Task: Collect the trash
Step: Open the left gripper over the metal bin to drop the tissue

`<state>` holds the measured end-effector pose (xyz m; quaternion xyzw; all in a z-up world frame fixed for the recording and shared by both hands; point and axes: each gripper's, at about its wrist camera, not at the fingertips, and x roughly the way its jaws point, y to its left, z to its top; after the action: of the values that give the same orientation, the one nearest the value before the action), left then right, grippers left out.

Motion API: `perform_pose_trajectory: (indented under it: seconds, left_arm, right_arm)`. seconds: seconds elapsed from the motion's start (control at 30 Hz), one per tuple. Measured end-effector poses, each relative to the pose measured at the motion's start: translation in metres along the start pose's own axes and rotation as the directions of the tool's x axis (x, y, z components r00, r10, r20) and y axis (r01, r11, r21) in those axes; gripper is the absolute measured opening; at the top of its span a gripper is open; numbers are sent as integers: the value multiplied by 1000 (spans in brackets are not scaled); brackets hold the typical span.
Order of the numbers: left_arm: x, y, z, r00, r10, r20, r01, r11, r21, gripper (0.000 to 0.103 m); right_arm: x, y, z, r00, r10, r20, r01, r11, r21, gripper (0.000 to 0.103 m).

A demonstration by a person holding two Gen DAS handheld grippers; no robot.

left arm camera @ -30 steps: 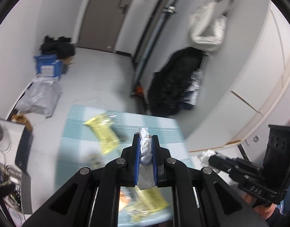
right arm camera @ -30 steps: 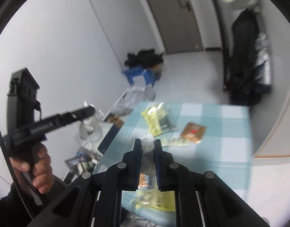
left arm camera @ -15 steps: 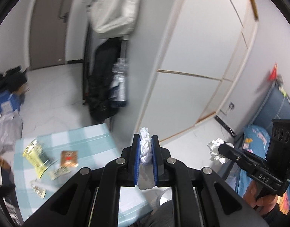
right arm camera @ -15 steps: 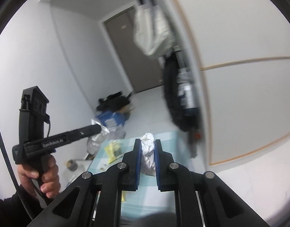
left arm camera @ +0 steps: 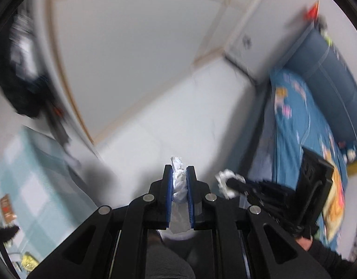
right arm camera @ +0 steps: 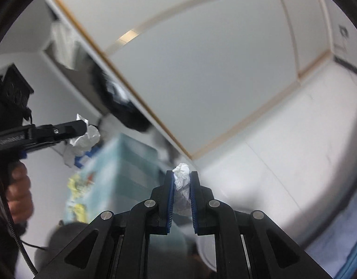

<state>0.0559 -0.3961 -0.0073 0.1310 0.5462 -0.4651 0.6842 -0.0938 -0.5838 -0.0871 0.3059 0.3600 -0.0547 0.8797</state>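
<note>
My left gripper [left arm camera: 179,171] is shut on a crumpled white tissue [left arm camera: 179,181], held in the air over the white floor. My right gripper [right arm camera: 182,175] is shut on another crumpled white tissue [right arm camera: 182,182]. Each gripper shows in the other's view: the right gripper [left arm camera: 227,183] at lower right with its tissue [left arm camera: 222,181], the left gripper [right arm camera: 85,127] at left with its tissue [right arm camera: 85,139]. The table with a blue checked cloth [right arm camera: 118,174] lies behind to the left, with yellow wrappers [right arm camera: 77,183] on it. The views are blurred by motion.
White wardrobe doors [left arm camera: 122,53] fill the background. A bed with blue patterned bedding [left arm camera: 301,125] stands at right. A dark bag [left arm camera: 22,88] hangs at far left. A white round rim [right arm camera: 207,251] shows below the right gripper, partly hidden.
Both grippers have swung right, away from the table toward the wardrobe, floor and bed. Each stays shut on its tissue.
</note>
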Motion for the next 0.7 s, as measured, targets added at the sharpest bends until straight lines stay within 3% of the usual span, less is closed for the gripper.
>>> perform_pose_trajectory:
  seconds: [0.07, 0.17, 0.3, 0.5, 0.7]
  left_arm:
    - [35, 0, 0, 993, -30, -116, 30, 1000, -4, 7]
    - [83, -2, -5, 963, -42, -267, 42, 999, -3, 7]
    - [133, -15, -14, 938, 73, -339, -30, 991, 132, 7]
    - [191, 1, -16, 862, 15, -507, 37, 995, 92, 8]
    - [233, 36, -23, 794, -14, -608, 1, 1000, -21, 8]
  right_arm:
    - [14, -22, -15, 999, -25, -42, 26, 999, 38, 12]
    - [38, -52, -38, 992, -47, -117, 60, 992, 112, 12]
    - [62, -82, -61, 980, -59, -190, 95, 978, 186, 12]
    - [94, -103, -90, 957, -48, -285, 121, 962, 246, 13]
    - [117, -109, -108, 926, -66, -372, 162, 960, 231, 15]
